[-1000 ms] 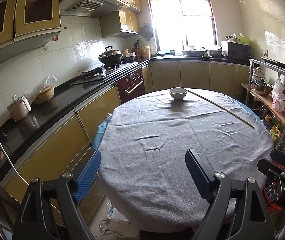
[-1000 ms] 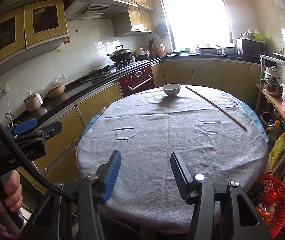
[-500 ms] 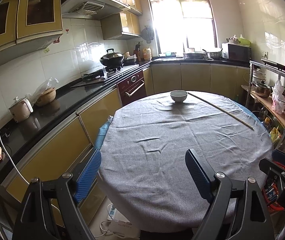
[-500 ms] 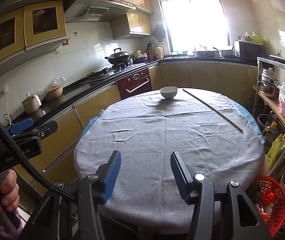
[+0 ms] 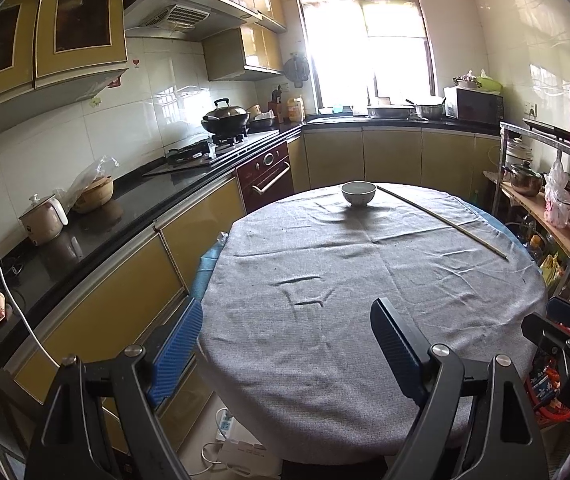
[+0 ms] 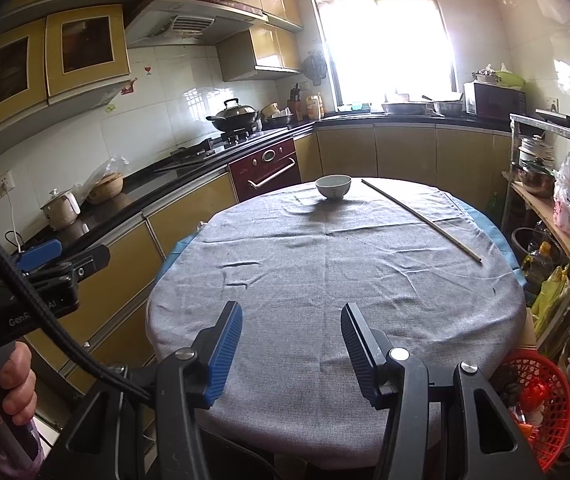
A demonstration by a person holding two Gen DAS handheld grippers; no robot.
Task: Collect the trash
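A round table with a grey cloth fills the middle of both views. A white bowl stands at its far edge, with a long thin stick lying to its right. A red mesh basket with scraps inside sits on the floor at the table's near right. My left gripper is open and empty above the table's near edge. My right gripper is open and empty, also above the near edge. The left gripper's body shows at the right wrist view's left side.
A black counter with a small cooker, stove and wok runs along the left. A metal rack with pots and bags stands at the right. A power strip lies on the floor by the table.
Both views have drifted back and up slightly, so the table looks a little farther away. Both grippers stay open and empty.
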